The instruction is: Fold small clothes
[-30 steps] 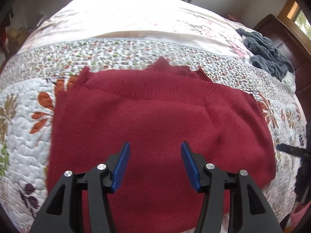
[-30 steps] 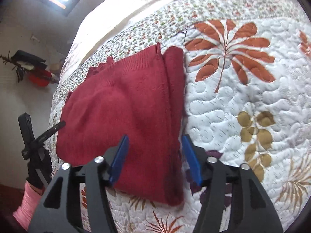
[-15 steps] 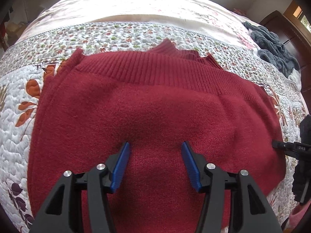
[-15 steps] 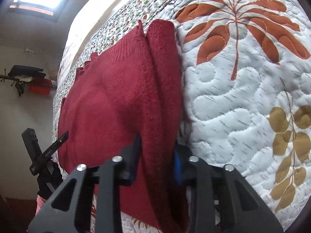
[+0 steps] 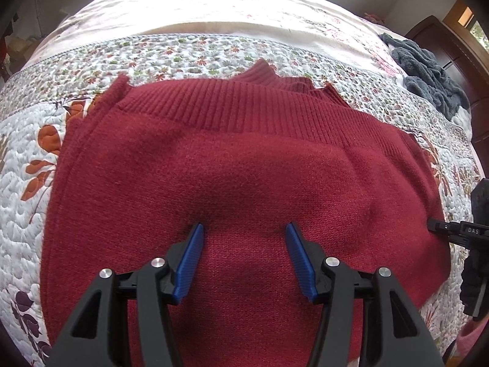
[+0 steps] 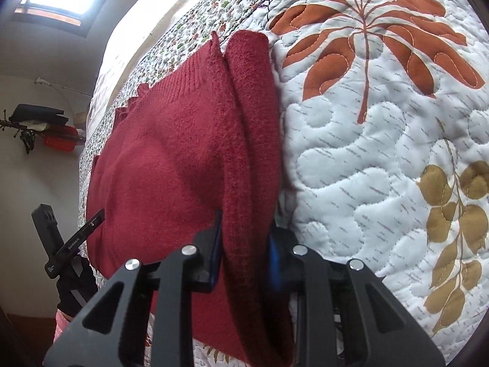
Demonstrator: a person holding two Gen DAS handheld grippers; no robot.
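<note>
One red sweater (image 5: 244,177), one quilt (image 6: 382,153) (perhaps one grey garment (image 5: 428,73)).

Left wrist view: low over the red sweater (image 5: 244,177), facing across it toward its ribbed hem. Right wrist view: close at the sweater's folded side edge, facing along that edge. Shared: the sweater (image 6: 171,159), surrounding quilt (image 5: 27,202); each view catches the opposite gripper beside the sweater.

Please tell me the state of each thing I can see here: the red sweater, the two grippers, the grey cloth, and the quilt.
Red sweater: partly folded, flat on the quilt, one side edge pinched.
Right gripper: jaws shut on the sweater's folded edge.
Left gripper: jaws open over the sweater's middle, gripping nothing.
Grey cloth: crumpled, unfolded, near the bed's far corner.
Quilt: spread flat under the sweater.
</note>
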